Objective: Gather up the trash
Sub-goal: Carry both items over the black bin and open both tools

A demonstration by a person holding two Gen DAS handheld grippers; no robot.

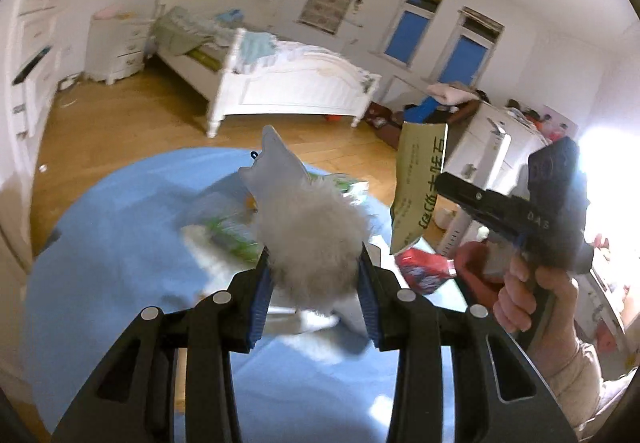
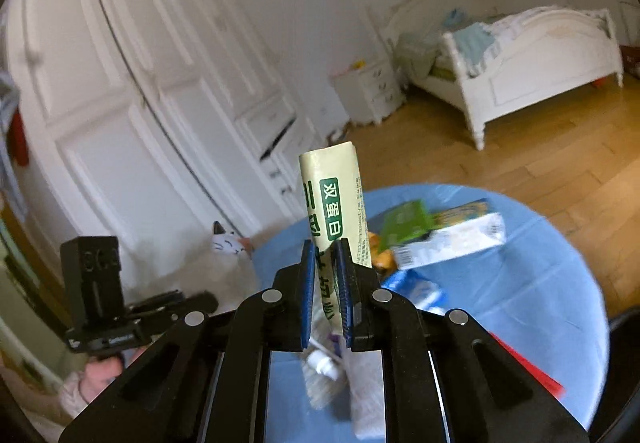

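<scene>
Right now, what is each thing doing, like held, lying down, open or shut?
Left claw: shut on the fluffy cat toy.
Fluffy cat toy: held up above the blue table.
Right claw: shut on the cream wrapper.
Cream wrapper: held upright, clear of the table.
White carton: lying on its side on the table.
Green packet: lying flat on the table.
Blue table: still has trash on it.
Wardrobe drawer: pulled part open.

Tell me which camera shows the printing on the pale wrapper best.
The right wrist view: the pale wrapper stands upright between the right gripper pads, its green label close and sharp. The left wrist view shows the wrapper from the side, hanging, with its text upside down.
</scene>
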